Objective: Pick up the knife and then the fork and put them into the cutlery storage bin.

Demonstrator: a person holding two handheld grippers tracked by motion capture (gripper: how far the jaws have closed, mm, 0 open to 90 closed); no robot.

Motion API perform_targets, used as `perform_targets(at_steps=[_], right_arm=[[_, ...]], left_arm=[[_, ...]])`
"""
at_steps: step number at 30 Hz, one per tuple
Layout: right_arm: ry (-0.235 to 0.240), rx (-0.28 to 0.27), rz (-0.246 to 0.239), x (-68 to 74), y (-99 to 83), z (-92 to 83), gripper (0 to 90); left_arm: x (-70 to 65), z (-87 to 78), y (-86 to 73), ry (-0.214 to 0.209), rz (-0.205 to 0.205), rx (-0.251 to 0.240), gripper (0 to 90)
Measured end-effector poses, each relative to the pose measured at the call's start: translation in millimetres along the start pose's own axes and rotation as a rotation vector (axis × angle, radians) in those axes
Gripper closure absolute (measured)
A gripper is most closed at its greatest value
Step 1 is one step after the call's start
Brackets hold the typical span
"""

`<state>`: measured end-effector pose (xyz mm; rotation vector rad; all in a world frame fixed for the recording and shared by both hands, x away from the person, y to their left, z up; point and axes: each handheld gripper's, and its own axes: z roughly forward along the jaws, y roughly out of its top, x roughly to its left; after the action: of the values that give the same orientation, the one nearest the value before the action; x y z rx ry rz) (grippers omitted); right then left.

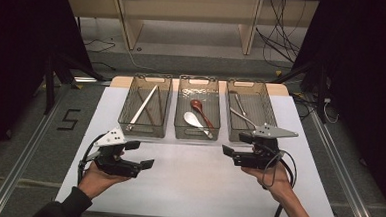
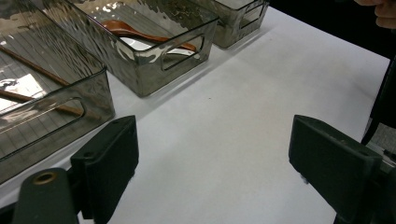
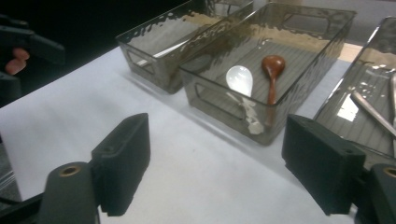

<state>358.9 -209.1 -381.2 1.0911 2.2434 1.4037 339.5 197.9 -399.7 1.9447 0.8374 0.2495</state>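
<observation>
Three smoky clear bins stand in a row at the back of the white table (image 1: 192, 183). The left bin (image 1: 142, 130) holds a white chopstick (image 1: 143, 107) and brown sticks. A white spoon (image 1: 193, 119) and a brown wooden spoon (image 1: 197, 105) lie in the middle bin (image 1: 195, 134). Metal utensils (image 1: 238, 105) rest in the right bin (image 1: 272, 110). My left gripper (image 1: 141, 154) is held in front of the left bin, open and empty (image 2: 212, 158). My right gripper (image 1: 235, 145) hovers open and empty before the right bin, and its view (image 3: 217, 158) faces the white spoon (image 3: 239, 78) and the brown spoon (image 3: 272, 65).
The broad front half of the table lies between the two hands. A cable (image 1: 281, 203) trails from the right gripper along the forearm. Beyond the table are wooden shelf legs (image 1: 128, 25) and loose cables (image 1: 280, 38) on the floor. Black drapes flank both sides.
</observation>
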Motion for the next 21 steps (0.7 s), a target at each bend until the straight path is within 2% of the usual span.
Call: perform_targets(at_steps=[4, 8, 12, 17, 21], right_arm=[[0.017, -0.006, 0.006, 5.4, -7.4, -4.1, 22.8], [0.007, -0.013, -0.012, 11.0, -14.5, -7.3, 22.7], [-0.003, -0.028, -0.003, 14.2, -21.4, -10.6, 22.9], [-0.008, -0.009, -0.007, 16.1, -30.9, -9.9, 22.1], [-0.014, -0.023, -0.022, 18.3, -34.6, -10.3, 21.6]], left_arm=[[0.4, -1.0, 0.0, -0.011, -0.001, -0.012, 15.7], [-0.5, -1.2, 0.2, -0.016, 0.005, -0.019, 15.7], [-1.7, -1.4, -0.1, -0.022, 0.009, -0.022, 15.7], [-2.6, -0.9, -0.9, -0.031, 0.007, -0.025, 15.7], [-3.4, -1.6, -1.8, -0.040, 0.005, -0.037, 15.7]])
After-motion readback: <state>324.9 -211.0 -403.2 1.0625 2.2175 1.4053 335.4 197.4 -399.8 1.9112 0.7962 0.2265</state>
